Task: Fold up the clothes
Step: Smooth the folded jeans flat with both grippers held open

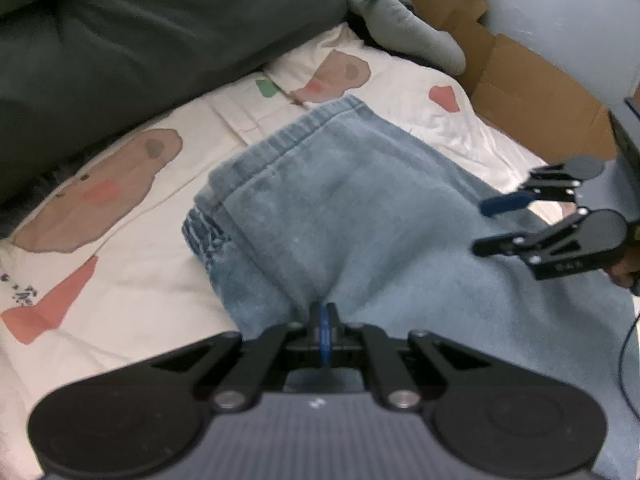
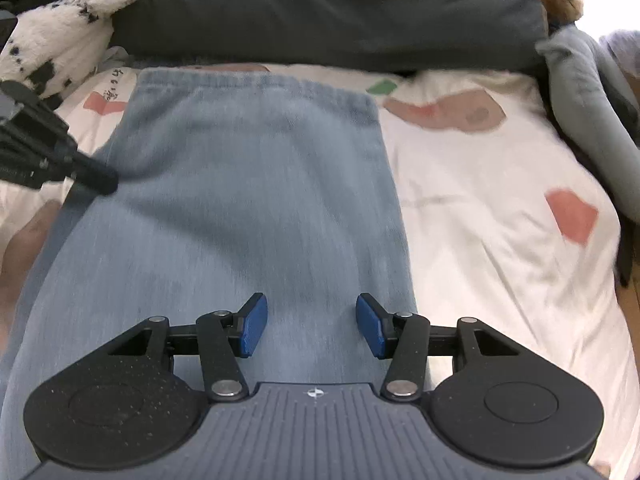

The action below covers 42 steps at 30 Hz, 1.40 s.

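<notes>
Denim trousers, pale blue and doubled over in layers, lie flat on the printed quilt, their ribbed hem edge toward the dark grey cushion that runs along the quilt's far side. Against that quilt as landmark, a brown cardboard box and a grey plush toy sit past its far corner, and a spotted white plush rests at its far left edge. Denim of this weight looks soft but fairly heavy: it should drape and sag when lifted, yet hold a crease once pressed, and its thick seams give the firmest hold, so a stitched edge or corner is the likely place to grip. The right gripper hovers over the near part of the cloth with its blue pads spread apart, grasping nothing. The left gripper is clenched, pads together, apparently pinching a ridge of the denim.
</notes>
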Available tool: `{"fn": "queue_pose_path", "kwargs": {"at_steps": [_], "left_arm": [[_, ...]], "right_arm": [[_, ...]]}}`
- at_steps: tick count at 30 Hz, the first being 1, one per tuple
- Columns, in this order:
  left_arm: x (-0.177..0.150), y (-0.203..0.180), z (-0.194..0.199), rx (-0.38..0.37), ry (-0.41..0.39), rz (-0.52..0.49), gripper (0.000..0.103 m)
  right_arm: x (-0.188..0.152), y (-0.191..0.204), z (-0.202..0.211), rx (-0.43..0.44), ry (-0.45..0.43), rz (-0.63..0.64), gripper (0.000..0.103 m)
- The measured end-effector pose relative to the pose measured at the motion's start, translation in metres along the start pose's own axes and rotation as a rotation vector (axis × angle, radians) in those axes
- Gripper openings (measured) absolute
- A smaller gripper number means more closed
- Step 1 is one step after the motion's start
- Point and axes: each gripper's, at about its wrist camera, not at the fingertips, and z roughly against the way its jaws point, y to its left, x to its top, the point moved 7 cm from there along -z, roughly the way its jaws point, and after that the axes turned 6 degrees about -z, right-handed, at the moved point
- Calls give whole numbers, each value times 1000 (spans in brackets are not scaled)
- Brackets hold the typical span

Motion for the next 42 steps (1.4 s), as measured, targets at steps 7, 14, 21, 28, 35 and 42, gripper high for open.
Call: {"fn": "queue_pose_path", "kwargs": {"at_steps": [7, 14, 21, 28, 35, 42], "left_arm": [[4, -15, 24, -10, -36, 22, 4], [-1, -52, 19, -101, -16, 28, 4], [-28, -70, 10, -129, 48, -8, 4], [-24, -75, 12, -113, 61, -35, 5], [-23, -93, 14, -163, 63, -51, 5], [-21, -124, 12, -228, 76, -81, 5]], "right_arm": [[-24, -9, 29, -38, -7, -12, 54], [-37, -14, 35, -64, 2, -27, 55], [-63, -17, 43, -64, 44, -37, 55], [-104, -24, 66, -75, 99, -56, 54], [-142, -35, 92, -96, 124, -94, 54], [-172, -37, 113, -129, 123, -137, 54]]}}
